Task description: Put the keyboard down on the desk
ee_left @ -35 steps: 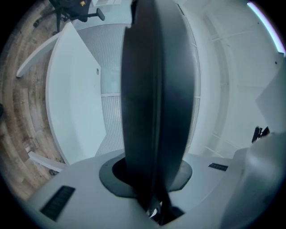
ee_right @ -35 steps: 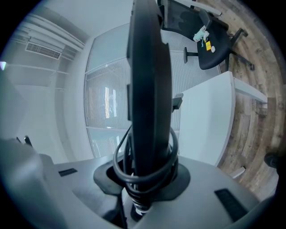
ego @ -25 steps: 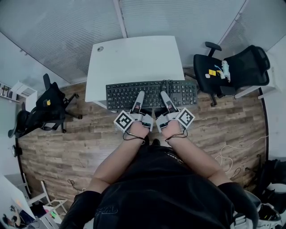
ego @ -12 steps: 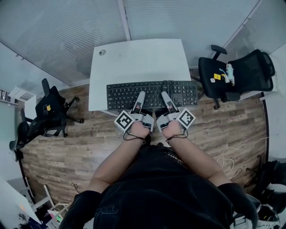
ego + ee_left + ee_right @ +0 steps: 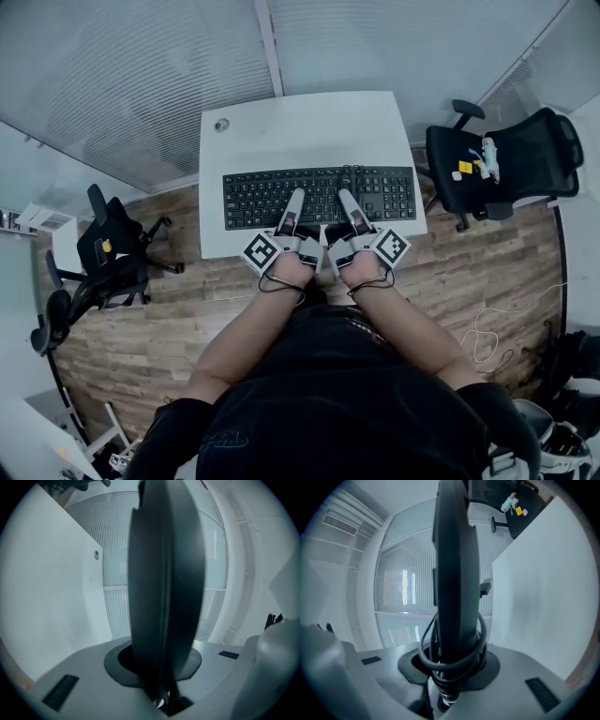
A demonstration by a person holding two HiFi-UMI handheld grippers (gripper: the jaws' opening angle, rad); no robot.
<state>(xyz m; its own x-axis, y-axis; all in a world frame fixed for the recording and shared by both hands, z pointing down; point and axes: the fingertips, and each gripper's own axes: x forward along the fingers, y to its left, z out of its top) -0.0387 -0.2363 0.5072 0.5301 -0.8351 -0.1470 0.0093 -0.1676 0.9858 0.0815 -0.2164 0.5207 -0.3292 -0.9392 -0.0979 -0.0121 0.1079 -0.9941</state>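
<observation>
1. The left gripper (image 5: 294,202), jaws partly closed, clamps the near edge of the keyboard (image 5: 258,195).
2. The right gripper (image 5: 343,202) grips the same edge just beside it, where a cable (image 5: 452,660) loops.
3. The keyboard hangs level over the white desk (image 5: 300,127), on its near half.

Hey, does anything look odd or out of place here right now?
Yes. The keyboard, held by the left tool and right tool, has its cable looped loosely around it near the right tool. Small items also lie on the black office chair.
</observation>
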